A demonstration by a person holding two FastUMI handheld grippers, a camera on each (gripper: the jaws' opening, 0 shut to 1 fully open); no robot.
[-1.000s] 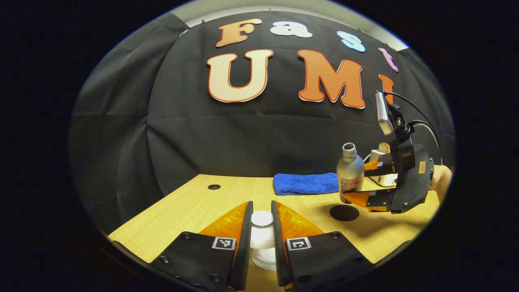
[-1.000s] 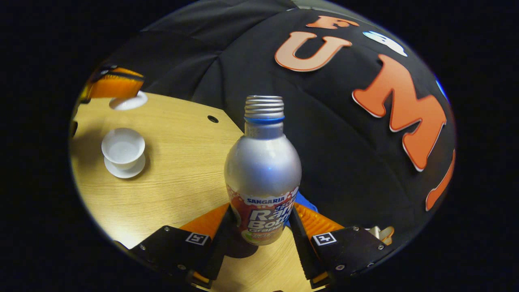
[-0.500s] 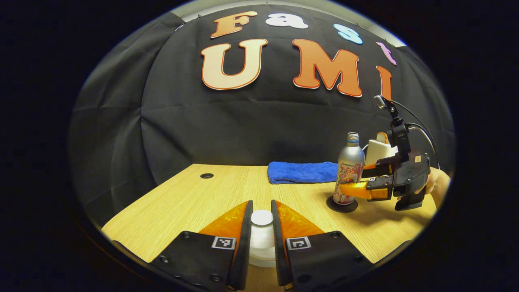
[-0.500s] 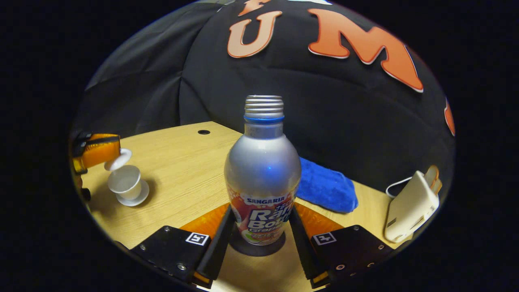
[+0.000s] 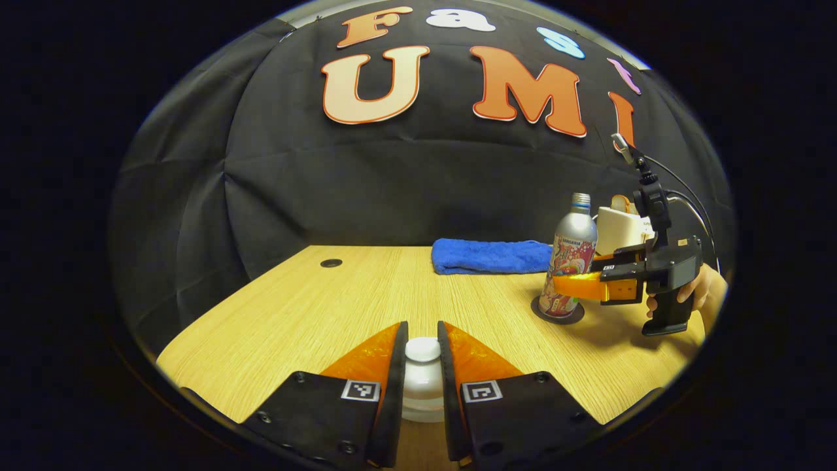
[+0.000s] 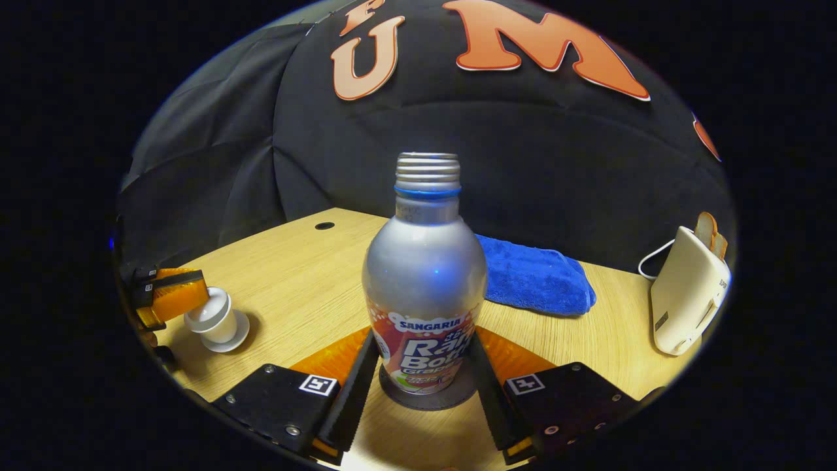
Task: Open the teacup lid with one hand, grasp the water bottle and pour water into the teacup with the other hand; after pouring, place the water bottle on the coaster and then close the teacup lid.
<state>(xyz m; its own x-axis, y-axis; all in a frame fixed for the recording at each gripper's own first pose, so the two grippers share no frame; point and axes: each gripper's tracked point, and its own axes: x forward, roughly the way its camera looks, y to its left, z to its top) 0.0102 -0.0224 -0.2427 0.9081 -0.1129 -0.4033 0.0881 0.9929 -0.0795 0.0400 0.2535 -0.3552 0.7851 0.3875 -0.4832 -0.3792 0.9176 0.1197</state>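
Left gripper (image 5: 422, 392): narrow, both fingers pinching the lid (image 5: 422, 353) by its knob. Lid sits on the cup (image 6: 213, 320) as far as the right gripper view shows; cup stands on its saucer (image 6: 229, 339), near the tabletop's (image 5: 314, 314) front edge, left part. In the right gripper view the left gripper (image 6: 189, 302) shows at the far left, touching the lid top.

Right gripper (image 6: 422, 392): fingers on both sides of the bottle (image 6: 424, 281), low on the label. They look to be in contact with it; cannot tell how firm the pressure is. Bottle upright, uncapped, base on the coaster (image 6: 425, 399). From the left gripper view: bottle (image 5: 574, 258) on the coaster (image 5: 557, 311), toward the tabletop's right side, right gripper (image 5: 575, 288) coming in level from the right, a hand (image 5: 696, 294) on its grip.

Behind the bottle: blue towel (image 5: 490, 256) lying along the back edge, middle to right. White box (image 6: 686, 291) with a cable at the back right corner, leaning. Small round hole (image 5: 331, 263) in the tabletop near the back left.
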